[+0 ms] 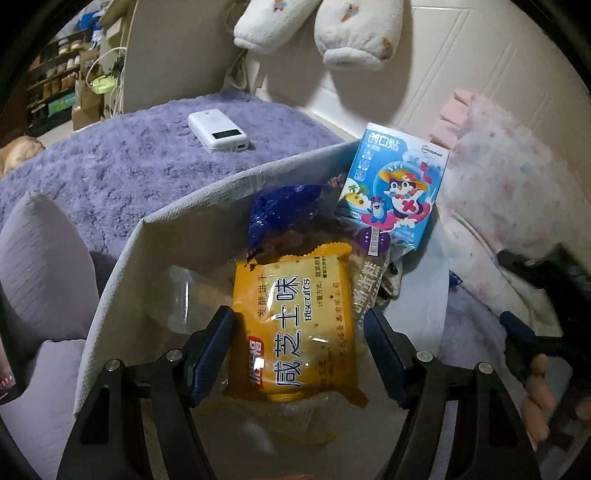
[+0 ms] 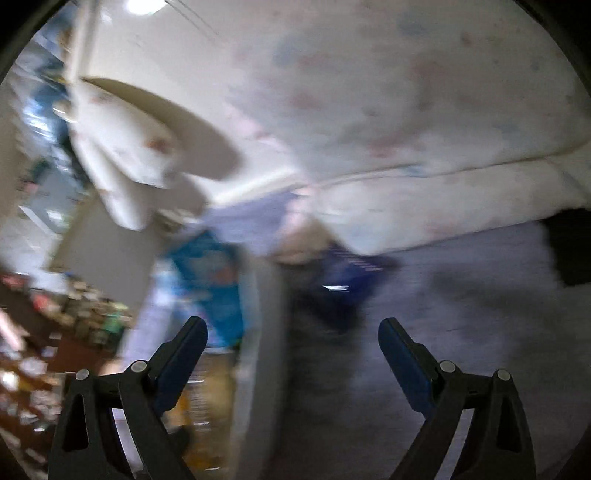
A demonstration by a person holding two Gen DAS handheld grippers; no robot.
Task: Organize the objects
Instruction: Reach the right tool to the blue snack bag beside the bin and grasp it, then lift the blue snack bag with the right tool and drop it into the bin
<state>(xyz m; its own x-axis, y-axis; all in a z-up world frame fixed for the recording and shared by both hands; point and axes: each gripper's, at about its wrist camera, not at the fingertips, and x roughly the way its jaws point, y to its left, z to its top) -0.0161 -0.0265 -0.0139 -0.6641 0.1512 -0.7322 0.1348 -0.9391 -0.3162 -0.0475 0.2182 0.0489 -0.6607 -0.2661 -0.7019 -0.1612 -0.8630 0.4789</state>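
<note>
An orange biscuit pack (image 1: pixel 295 325) lies on top of other snack packs inside a grey fabric bin (image 1: pixel 122 295). My left gripper (image 1: pixel 301 332) is open and straddles the pack; its left pad sits at the pack's edge and a thin gap shows at the right pad. A blue carton with a cartoon penguin (image 1: pixel 395 195) leans on the bin's far corner, next to a dark blue snack bag (image 1: pixel 280 210). A white power bank (image 1: pixel 218 136) lies on the purple fluffy cover (image 1: pixel 110 177). My right gripper (image 2: pixel 291 332) is open and empty; its view is blurred, showing the blue carton (image 2: pixel 210 280).
A floral quilt (image 1: pixel 498 203) is bunched to the right of the bin, and a grey pillow (image 1: pixel 40 258) lies to its left. White plush sleeves (image 1: pixel 321 29) hang above. A hand (image 1: pixel 539 387) holds the right gripper at the right edge. A dark blue packet (image 2: pixel 351 266) lies by the quilt (image 2: pixel 406 129).
</note>
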